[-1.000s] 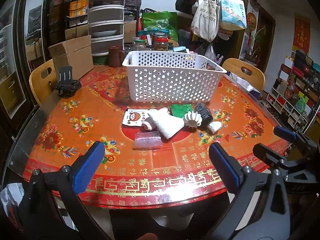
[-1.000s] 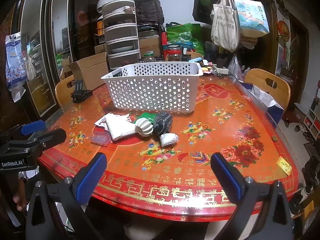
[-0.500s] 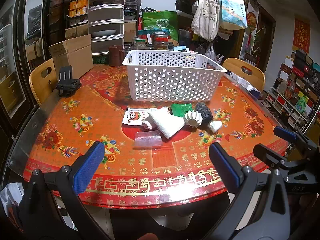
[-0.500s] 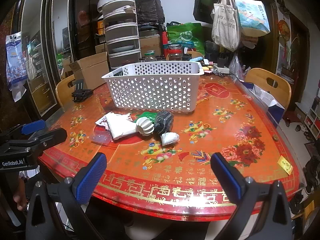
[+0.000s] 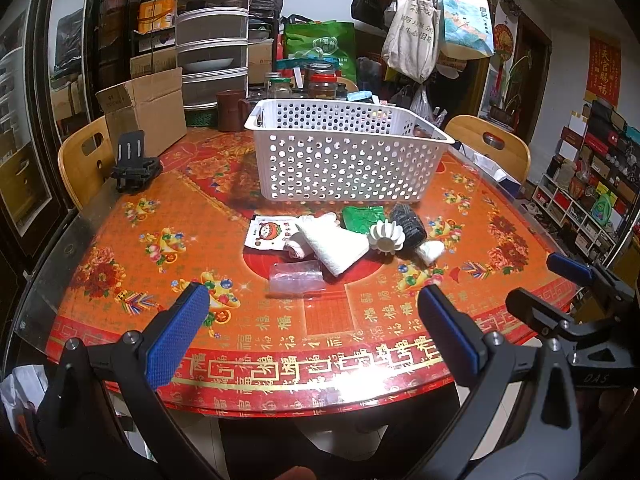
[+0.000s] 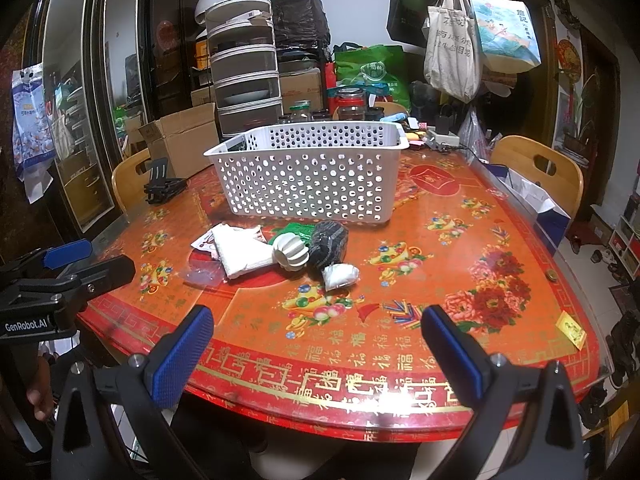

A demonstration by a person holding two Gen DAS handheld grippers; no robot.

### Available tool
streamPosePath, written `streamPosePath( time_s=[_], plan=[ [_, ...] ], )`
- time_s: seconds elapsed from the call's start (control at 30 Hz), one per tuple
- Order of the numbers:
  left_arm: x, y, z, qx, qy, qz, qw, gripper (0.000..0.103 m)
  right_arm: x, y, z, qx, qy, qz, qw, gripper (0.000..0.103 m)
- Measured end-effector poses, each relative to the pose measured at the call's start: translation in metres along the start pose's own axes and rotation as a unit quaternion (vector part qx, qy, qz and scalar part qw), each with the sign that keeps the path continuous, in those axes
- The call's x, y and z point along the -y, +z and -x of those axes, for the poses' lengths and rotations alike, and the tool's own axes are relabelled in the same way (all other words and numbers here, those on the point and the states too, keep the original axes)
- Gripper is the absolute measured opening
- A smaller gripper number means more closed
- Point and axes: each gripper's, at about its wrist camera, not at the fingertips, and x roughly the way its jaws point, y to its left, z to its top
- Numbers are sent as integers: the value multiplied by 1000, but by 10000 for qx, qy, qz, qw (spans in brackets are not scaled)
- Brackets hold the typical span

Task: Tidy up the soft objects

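Presently: soft items heaped mid-table on the round red-and-gold patterned table (image 5: 120,248), just before the white perforated plastic basket (image 5: 344,156), which looks empty from here. Heap holds a folded white cloth (image 5: 336,246), a white ribbed plush ball (image 5: 386,236), a dark knitted roll (image 6: 329,242), a small white bundle (image 6: 340,274), a green packet (image 5: 362,218) and a clear pouch (image 5: 296,276). Left gripper (image 5: 314,330) and right gripper (image 6: 318,342) both hover at the near edge, jaws wide, empty. Heap lies ahead of both; cloth's long axis runs diagonally. Left probably nearer the cloth, right nearer the bundle.
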Motion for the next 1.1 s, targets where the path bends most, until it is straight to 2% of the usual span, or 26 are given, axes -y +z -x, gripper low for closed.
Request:
streamPosePath(
  time_s=[0.23, 0.37, 0.6, 0.67, 0.77, 0.9, 1.03, 1.1],
  plan=[
    [0, -1, -1, 5, -5, 5, 10000, 103, -1, -1, -1, -11, 10, -7, 10000, 103],
    [0, -2, -4, -30, -173, 36, 9998, 103, -2, -4, -4, -48, 32, -39, 10000, 103],
    [-2, -7, -24, -64, -107, 23, 9999, 103, 1, -3, -21, -138, 134, -42, 9998, 103],
    [-6, -6, -36, -161, -143, 109, 9997, 103, 3, -3, -30, -186, 202, -51, 9996, 103],
    [-12, -7, -61, -337, 279, 50, 9990, 103, 7, -2, -50, -319, 175, -34, 9993, 103],
    [-21, -13, -96, -773, 202, 99, 9968, 103, 15, -4, -83, -597, 131, -51, 9981, 103],
    [-27, -18, -120, -975, 46, 124, 9951, 103, 22, -1, -108, -828, 232, -115, 9962, 88],
    [-28, -18, -129, -1009, 36, 57, 9949, 103, 25, 0, -118, -904, 283, -97, 9955, 87]
  ],
)
